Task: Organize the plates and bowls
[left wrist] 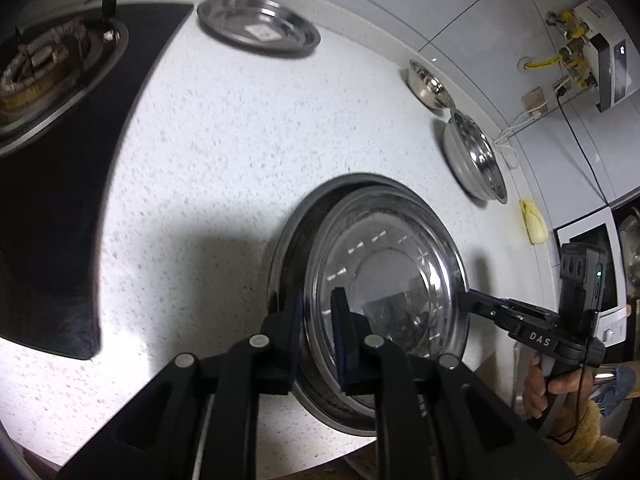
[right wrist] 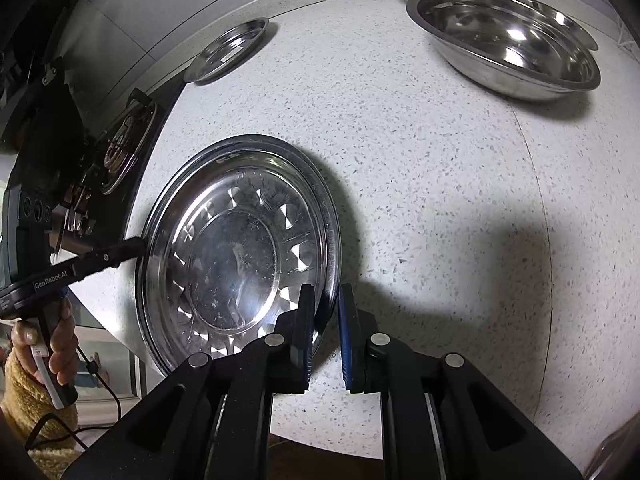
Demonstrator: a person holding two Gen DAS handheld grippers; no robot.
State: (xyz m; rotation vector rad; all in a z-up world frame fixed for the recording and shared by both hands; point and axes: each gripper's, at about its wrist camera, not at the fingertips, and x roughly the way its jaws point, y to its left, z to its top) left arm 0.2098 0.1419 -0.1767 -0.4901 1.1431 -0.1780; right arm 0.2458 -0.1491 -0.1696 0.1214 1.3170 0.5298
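While two stacked steel plates lie on the speckled bench, both grippers are set at opposite rims.

In the left wrist view, the left gripper (left wrist: 316,312) is seen narrowly parted astride the near rim of the top plate (left wrist: 384,272); pad contact cannot be told. In the right wrist view, the right gripper (right wrist: 326,312) is seen pinched on the plate's rim, with a large bowl (right wrist: 504,40) well apart.

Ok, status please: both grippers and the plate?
Left gripper open, astride plate rim. Right gripper shut on opposite rim. Plate sits on a bigger plate. Nothing in the way.
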